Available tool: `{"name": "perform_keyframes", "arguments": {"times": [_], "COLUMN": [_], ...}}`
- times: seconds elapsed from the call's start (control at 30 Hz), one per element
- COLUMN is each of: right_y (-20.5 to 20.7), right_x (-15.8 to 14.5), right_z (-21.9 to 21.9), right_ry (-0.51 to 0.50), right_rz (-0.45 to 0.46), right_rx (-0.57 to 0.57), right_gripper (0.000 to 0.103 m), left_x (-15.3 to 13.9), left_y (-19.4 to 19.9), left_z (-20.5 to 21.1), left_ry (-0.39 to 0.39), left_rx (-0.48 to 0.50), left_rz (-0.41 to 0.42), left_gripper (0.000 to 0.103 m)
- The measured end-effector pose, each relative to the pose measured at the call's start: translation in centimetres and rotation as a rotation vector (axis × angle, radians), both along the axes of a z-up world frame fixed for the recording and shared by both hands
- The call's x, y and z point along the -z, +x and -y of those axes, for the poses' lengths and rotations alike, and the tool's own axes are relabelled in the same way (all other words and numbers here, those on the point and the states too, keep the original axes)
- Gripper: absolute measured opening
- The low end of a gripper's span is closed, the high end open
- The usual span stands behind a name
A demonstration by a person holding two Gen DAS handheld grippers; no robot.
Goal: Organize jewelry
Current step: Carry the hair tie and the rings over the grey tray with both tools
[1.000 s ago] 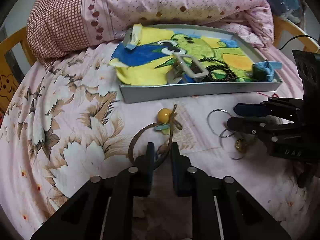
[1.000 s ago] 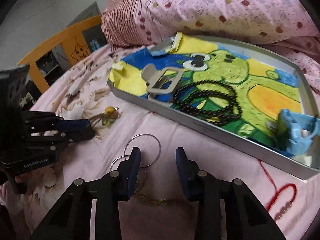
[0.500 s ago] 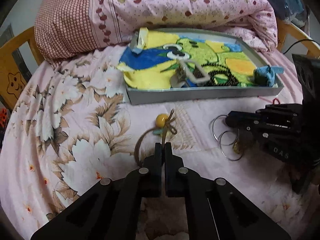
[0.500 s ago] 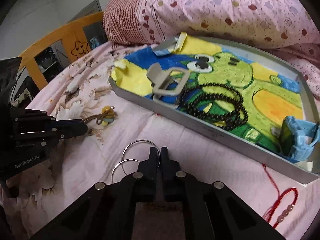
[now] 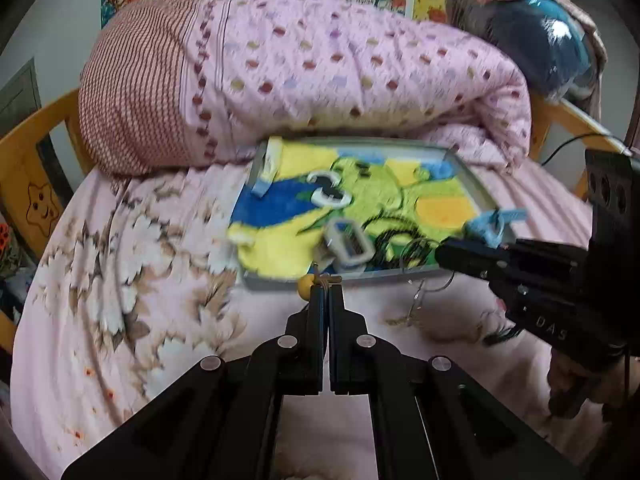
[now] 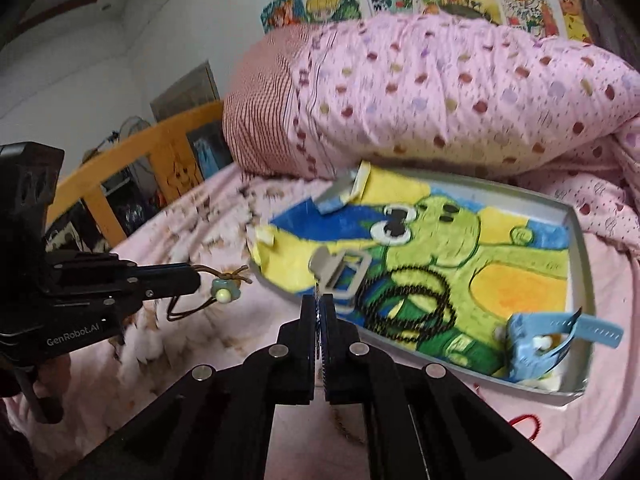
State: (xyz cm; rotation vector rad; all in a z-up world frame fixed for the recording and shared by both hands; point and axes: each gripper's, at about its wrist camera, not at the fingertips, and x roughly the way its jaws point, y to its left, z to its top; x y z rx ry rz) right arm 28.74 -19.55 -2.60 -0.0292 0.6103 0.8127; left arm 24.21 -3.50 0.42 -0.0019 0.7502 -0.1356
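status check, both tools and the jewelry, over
Left tool shut on brown cord bracelet, lifted. Right tool shut on ring earrings, near tray. Nothing in the way.

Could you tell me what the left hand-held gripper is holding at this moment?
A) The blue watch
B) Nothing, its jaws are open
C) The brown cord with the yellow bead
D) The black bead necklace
C: the left hand-held gripper is shut on the brown cord with the yellow bead, which hangs from its tip above the bedspread, while the black bead necklace and blue watch lie in the tray.
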Motion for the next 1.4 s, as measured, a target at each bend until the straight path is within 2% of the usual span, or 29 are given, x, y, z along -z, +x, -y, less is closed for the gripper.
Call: {"name": "perform_keyframes", "arguments": {"times": [0.17,0.4,0.63,0.93,1.1,1.4], "right_y": [0.3,0.8,2.0,4.8,6.0,6.6], "right_x": [-1.6,-3.4,-3.0,-0.7,1.1,2.7], "right_z": [1.3,3.3,5.6,9.0,9.8,9.7], "right_ry": [0.063,0.120,0.150,0.192,0.171,0.105], "right_rz": [-0.010,-0.007,-0.025,-0.100,-0.146,-0.156], "right_rx": [0.003,0.028,0.100,0.245,0.294,0.321], "right_gripper": [0.003,0.003,0.003,0.003,0.003,0.004], "left_x": [-1.5,-2.1,-1.7,0.5,2.4,4.9], "left_y": [0.6,1.6,3.6,7.5,9.2,10.6], "left_z": [0.8,2.0,3.8,5.4,5.7,5.8], "left_ry": [-0.036,-0.055,-0.070,-0.144,-0.170,-0.192], "left_rx": [0.019,0.053,0.093,0.127,0.141,0.145], "left_rz": [0.047,0.071,0.078,0.023,-0.028,-0.102], "left_gripper": [0.001,0.001,0.001,0.001,0.001,0.001]}}
